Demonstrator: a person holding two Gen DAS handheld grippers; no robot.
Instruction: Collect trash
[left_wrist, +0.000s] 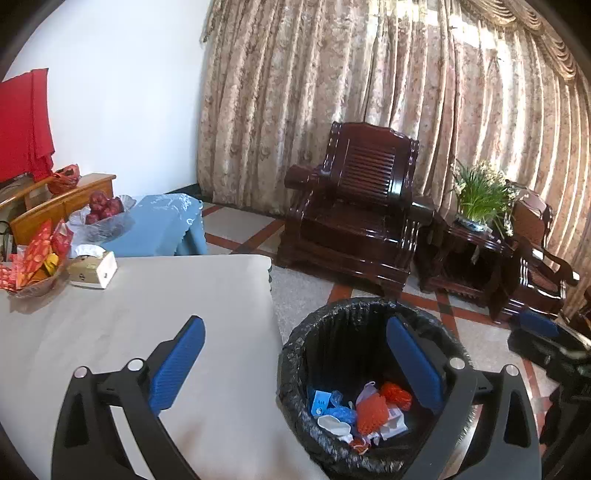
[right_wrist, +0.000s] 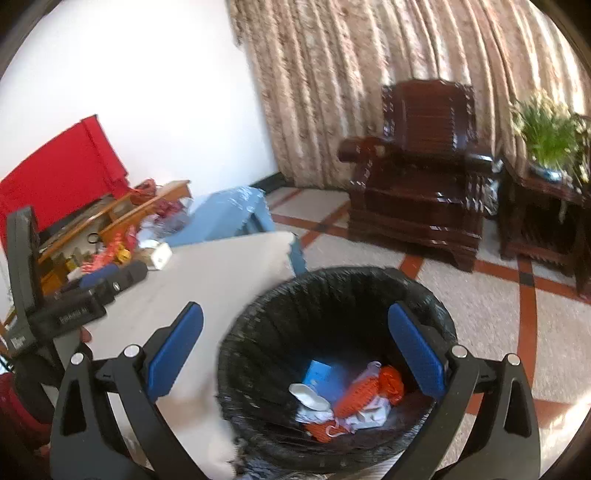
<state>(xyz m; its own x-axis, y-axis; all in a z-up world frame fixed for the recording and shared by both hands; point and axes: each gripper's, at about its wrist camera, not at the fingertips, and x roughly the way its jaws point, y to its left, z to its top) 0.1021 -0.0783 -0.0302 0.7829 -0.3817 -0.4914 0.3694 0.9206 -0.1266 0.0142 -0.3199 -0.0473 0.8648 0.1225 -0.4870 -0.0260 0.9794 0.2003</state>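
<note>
While both tools hang with nothing in them, the left gripper (left_wrist: 295, 363) spreads wide above the pale table (left_wrist: 155, 325) edge, and the right gripper (right_wrist: 295, 350) gapes over the black-lined bin (right_wrist: 332, 295), trash (right_wrist: 354, 402) piled at its bottom, below the pads.

Motion-blurred bin rim (right_wrist: 236, 332), curtain (right_wrist: 332, 92); bin's (left_wrist: 295, 354) near edge cut off.

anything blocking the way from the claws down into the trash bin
Nothing visible does. The left claw and right claw are both open and empty above the black-lined trash bin, whose mouth is uncovered, with wrappers already at the bottom. The white table stands beside the bin, not over it.
</note>
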